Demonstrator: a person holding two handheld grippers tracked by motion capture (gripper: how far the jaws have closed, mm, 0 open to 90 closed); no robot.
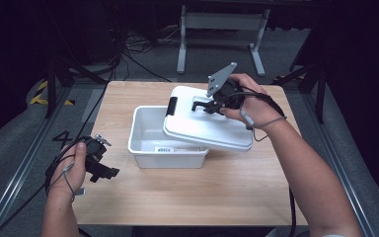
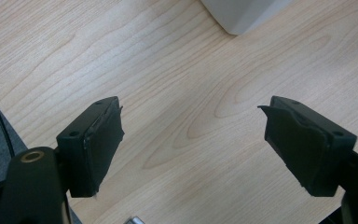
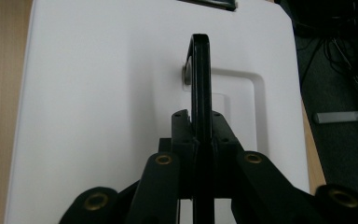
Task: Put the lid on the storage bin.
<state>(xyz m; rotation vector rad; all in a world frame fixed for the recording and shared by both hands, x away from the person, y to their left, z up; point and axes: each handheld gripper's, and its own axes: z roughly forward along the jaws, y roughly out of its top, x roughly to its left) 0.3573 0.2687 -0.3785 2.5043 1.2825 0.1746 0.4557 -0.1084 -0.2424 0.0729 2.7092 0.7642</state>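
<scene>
A white plastic box (image 1: 145,143) stands open on the wooden table, a barcode label on its floor. Its white lid (image 1: 197,129) hangs tilted over the box's right half, with a black latch (image 1: 171,105) at its left edge. My right gripper (image 1: 202,105) is shut on the lid's black handle (image 3: 200,74), which stands upright between the jaws. The lid (image 3: 102,102) spreads out below it. My left gripper (image 1: 109,172) rests open near the table's left front, left of the box, with nothing between its fingers (image 2: 98,140). A corner of the box (image 2: 242,14) shows beyond it.
The table (image 1: 187,197) has bare wood in front of the box. Cables (image 1: 138,49) and a white stand's legs (image 1: 222,34) lie on the floor beyond the far edge. Black and yellow tape (image 1: 42,91) marks the floor at the left.
</scene>
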